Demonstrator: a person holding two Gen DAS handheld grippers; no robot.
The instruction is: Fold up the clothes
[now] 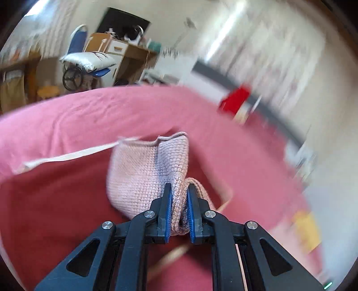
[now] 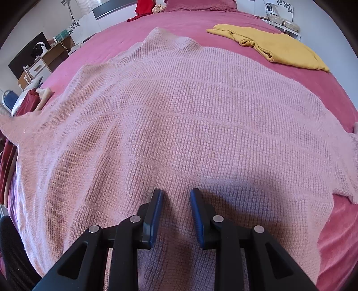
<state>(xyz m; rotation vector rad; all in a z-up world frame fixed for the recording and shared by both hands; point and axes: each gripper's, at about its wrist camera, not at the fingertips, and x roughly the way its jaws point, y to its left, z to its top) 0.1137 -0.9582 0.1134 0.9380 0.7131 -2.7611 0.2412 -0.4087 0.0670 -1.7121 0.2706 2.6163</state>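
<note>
Pink knit sweater (image 1: 143, 174) — pinched between left gripper (image 1: 179, 190) pads, lifted

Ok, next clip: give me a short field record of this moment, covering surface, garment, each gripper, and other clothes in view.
surface: bed with pink cover
garment: pink knit sweater, spread flat across the bed
left gripper: shut on a bunched part of the sweater, lifted off the bed
right gripper: over the sweater's middle, jaws apart, contact unclear
other clothes: yellow garment at the far right; red garment at the bed's far end
</note>
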